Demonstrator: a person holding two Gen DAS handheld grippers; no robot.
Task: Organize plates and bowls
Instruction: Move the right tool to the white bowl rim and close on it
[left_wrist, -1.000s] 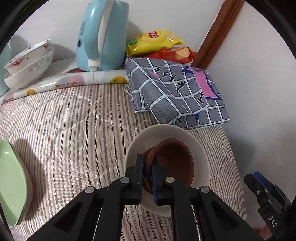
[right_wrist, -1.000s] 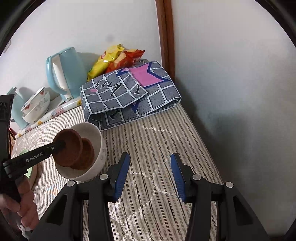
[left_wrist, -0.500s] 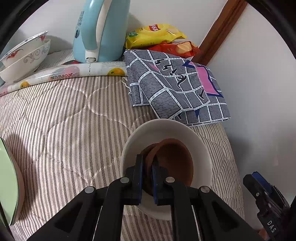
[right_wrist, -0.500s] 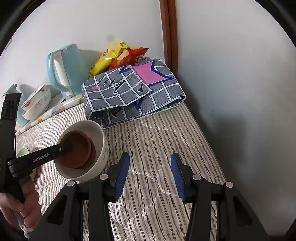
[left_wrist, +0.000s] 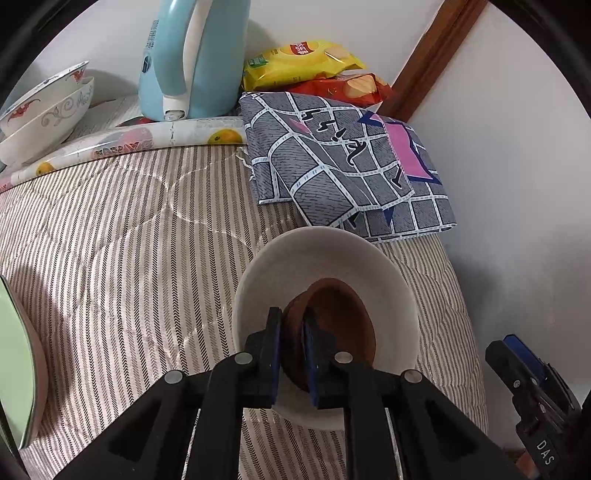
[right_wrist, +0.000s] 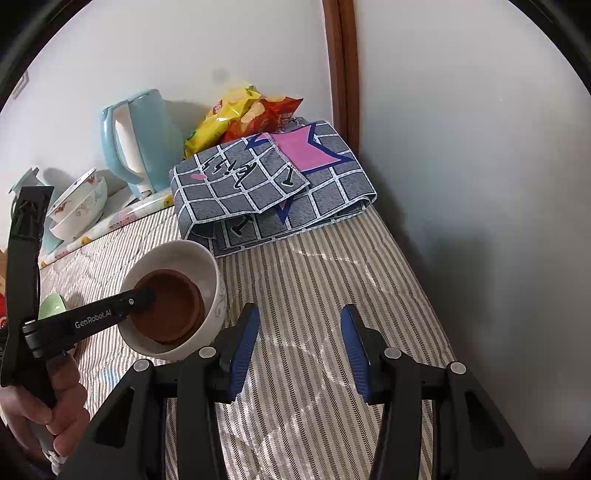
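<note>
Just ahead of the left gripper (left_wrist: 291, 354), in the left wrist view, a brown dish (left_wrist: 338, 325) sits inside a white bowl (left_wrist: 321, 258) on the striped quilt (left_wrist: 122, 236); the blue-padded jaws are clamped on the dish's near rim. At the lower right, the other tool carries the letters "DAS". Far ahead to the left stand stacked patterned bowls (left_wrist: 44, 110), with a pale blue kettle (left_wrist: 192, 59) and a yellow snack bag (left_wrist: 299, 64) beyond.

In the right wrist view, the right gripper (right_wrist: 300, 349) holds nothing, its jaws spread wide over the quilt. To its left, the other tool's arm reads "GenRobot.AI" and reaches into the white bowl (right_wrist: 212, 273), pinching the matte brown dish (right_wrist: 170, 306). A folded grey checked cloth (right_wrist: 273, 184) lies ahead
</note>
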